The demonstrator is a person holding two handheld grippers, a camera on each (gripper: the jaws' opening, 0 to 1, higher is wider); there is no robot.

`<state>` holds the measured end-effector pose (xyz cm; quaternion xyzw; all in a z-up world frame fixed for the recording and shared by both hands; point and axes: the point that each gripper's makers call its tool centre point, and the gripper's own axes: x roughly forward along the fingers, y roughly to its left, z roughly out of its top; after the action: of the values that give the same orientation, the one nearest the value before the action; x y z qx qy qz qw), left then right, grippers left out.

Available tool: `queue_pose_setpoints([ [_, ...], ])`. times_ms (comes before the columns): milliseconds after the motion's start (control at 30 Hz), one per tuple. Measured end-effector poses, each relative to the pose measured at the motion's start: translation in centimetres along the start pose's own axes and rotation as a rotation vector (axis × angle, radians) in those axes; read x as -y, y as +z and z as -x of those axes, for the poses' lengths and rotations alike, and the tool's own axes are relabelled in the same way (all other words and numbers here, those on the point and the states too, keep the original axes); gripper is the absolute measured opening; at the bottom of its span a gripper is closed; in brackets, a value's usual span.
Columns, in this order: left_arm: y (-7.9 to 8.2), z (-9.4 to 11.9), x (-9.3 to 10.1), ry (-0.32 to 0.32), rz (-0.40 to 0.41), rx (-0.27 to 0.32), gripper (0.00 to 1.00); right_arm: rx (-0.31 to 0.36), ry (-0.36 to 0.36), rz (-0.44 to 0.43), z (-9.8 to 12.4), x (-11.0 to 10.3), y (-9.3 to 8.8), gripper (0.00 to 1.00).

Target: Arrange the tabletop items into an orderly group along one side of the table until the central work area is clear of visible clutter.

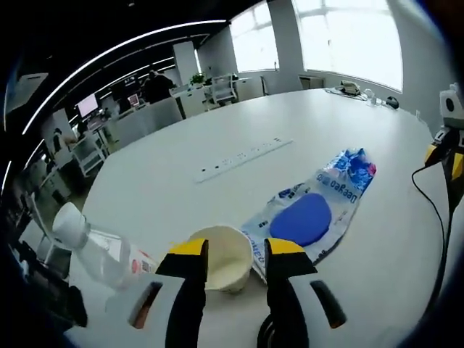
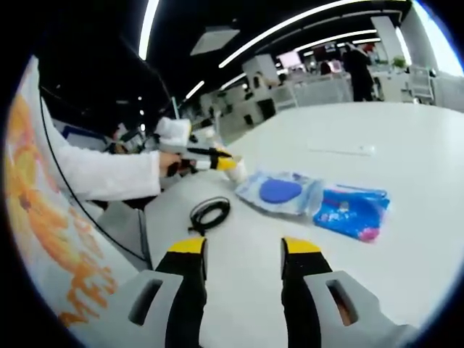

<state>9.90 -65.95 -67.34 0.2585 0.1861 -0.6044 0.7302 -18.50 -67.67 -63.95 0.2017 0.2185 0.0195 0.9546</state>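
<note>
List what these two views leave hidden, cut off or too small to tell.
- Cup, left gripper view: near rim hidden behind the left gripper fingers, so contact cannot be judged.
- Bottle: base hidden by the same fingers.
- Black cable coil: cut by the bottom edge in the left gripper view.
- Plastic bag: print too small to read.

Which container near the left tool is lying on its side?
The clear plastic bottle with the white cap lies on its side, left of the left tool. The cream cup between the jaws stands upright, mouth open.
</note>
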Motion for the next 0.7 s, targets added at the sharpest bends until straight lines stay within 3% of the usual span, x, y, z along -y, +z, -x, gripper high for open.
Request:
queue_pose_setpoints([
  [100, 0.4, 0.7, -0.1, 0.027, -0.007, 0.017, 0.42, 0.005, 0.001, 0.001, 0.1, -0.1, 0.0, 0.39],
  [367, 1.0, 3.1, 0.4, 0.069, 0.004, 0.057, 0.54, 0.008, -0.002, 0.003, 0.5, -0.5, -0.1, 0.42],
  [700, -0.3, 6.2, 1.8, 0.096, 0.023, 0.063, 0.55, 0.011, -0.037, -0.004, 2.2, -0.9, -1.1, 0.49],
])
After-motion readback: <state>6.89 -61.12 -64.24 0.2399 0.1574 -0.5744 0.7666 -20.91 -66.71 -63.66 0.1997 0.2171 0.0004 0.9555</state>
